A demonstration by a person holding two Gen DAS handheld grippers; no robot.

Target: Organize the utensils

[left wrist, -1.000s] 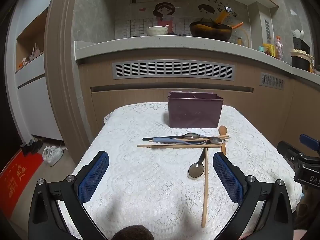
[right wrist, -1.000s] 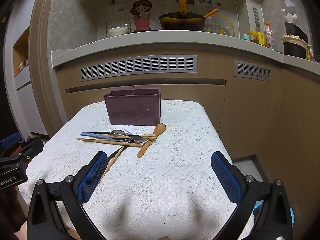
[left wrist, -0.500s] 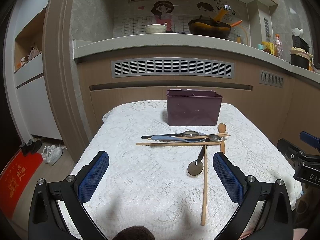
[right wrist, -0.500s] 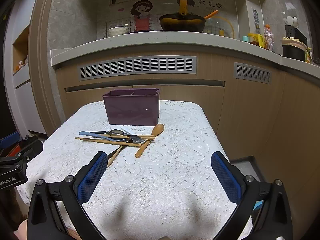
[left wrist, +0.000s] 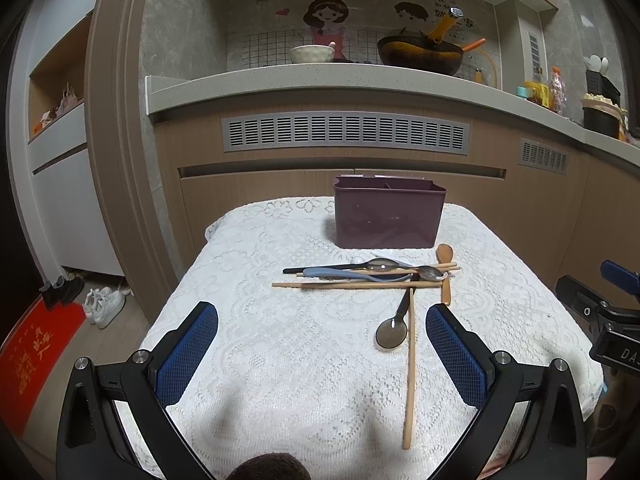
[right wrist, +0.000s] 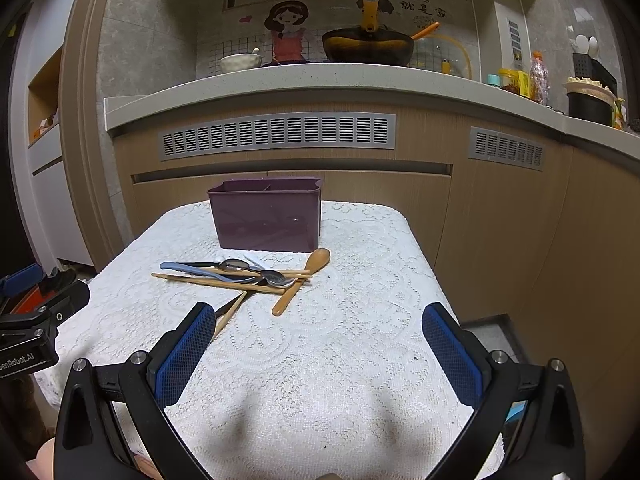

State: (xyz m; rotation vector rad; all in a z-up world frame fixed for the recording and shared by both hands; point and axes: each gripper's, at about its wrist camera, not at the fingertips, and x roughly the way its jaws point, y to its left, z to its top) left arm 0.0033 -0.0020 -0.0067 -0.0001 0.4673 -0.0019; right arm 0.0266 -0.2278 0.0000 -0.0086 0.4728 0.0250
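A purple utensil holder (left wrist: 389, 218) stands at the far side of the white lace-covered table (left wrist: 280, 344); it also shows in the right wrist view (right wrist: 267, 216). In front of it lies a pile of utensils: wooden chopsticks (left wrist: 352, 285), metal spoons (left wrist: 430, 273), a blue-handled utensil (left wrist: 340, 273), a wooden spoon (right wrist: 302, 282) and a black spoon (left wrist: 394, 328) beside a lone chopstick (left wrist: 410, 368). My left gripper (left wrist: 320, 354) is open and empty, hovering above the table's near part. My right gripper (right wrist: 318, 354) is open and empty, to the right of the pile.
A wooden cabinet front with vent grilles (left wrist: 344, 132) stands behind the table under a counter holding a wok (left wrist: 420, 54) and a bowl (left wrist: 312, 54). Shoes (left wrist: 105, 304) and a red mat (left wrist: 28, 356) lie on the floor at left.
Both grippers have risen and drawn back slightly, so the table and pile sit a little lower in view. Nothing on the table has moved.
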